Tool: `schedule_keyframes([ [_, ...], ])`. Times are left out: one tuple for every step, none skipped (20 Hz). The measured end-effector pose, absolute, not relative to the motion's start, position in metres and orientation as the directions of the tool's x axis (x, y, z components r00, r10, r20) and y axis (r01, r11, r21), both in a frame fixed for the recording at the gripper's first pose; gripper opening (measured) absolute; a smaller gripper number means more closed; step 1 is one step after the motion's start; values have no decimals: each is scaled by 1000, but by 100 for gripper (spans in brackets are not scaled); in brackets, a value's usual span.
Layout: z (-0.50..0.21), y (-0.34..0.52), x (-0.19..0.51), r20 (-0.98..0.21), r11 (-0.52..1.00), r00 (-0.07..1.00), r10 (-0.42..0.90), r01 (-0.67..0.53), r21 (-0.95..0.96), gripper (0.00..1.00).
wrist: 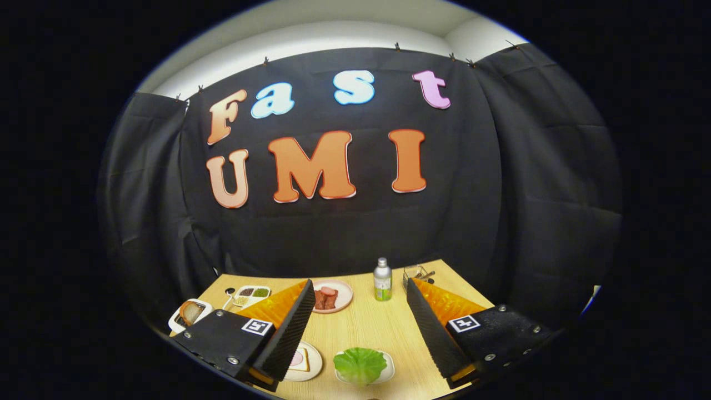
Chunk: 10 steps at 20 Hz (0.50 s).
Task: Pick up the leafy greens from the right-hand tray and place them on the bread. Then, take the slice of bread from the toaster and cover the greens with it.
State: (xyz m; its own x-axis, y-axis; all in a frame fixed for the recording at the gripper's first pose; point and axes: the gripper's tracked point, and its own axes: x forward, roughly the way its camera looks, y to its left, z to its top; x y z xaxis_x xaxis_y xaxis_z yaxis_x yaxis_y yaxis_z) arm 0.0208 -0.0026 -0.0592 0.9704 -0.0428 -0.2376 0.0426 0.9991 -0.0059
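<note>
Right now the gripper [355,333] hangs above the wooden table [377,328] with its fingers spread wide and nothing between them. The leafy greens [360,364] lie on a small tray [389,371] between the fingers and close under them, at about six o'clock from the gripper's midpoint. Just beside that tray, toward eight o'clock and partly hidden by the left finger, a plate [311,364] carries the bread [300,361] with what looks like a pink slice on it. The toaster [190,315] with its slice sits farther off at about nine o'clock. Beyond the fingers, at twelve o'clock, stand a plate of sausages [330,296] and a small bottle [382,279]. The step in hand looks to be the first pick. To do it well, I would tilt the fingers down over the middle of the leaf, keep them wide until they straddle its thicker centre, then close gently so the leaf bunches without tearing. The tray may slide, so press straight down, not sideways.
</note>
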Motion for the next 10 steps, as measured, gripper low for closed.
schedule_keyframes([
  [-73,-3,21,-299,999,953,-43,39,-20,99],
  [-86,-1,21,-355,999,934,-36,28,-29,99],
  [-96,0,23,-409,999,912,-27,14,-34,99],
  [-107,3,23,-454,999,891,-14,-1,-34,99],
  [-118,3,26,-496,999,868,-9,-11,-38,99],
  [-130,4,28,-536,999,844,-9,-19,-47,99],
  [-141,4,31,-569,998,822,-8,-25,-50,99],
  [-153,4,33,-608,998,794,-6,-31,-50,99],
  [-167,5,36,-643,998,766,0,-37,-44,99],
  [-182,6,38,-679,999,734,0,-34,-38,99],
])
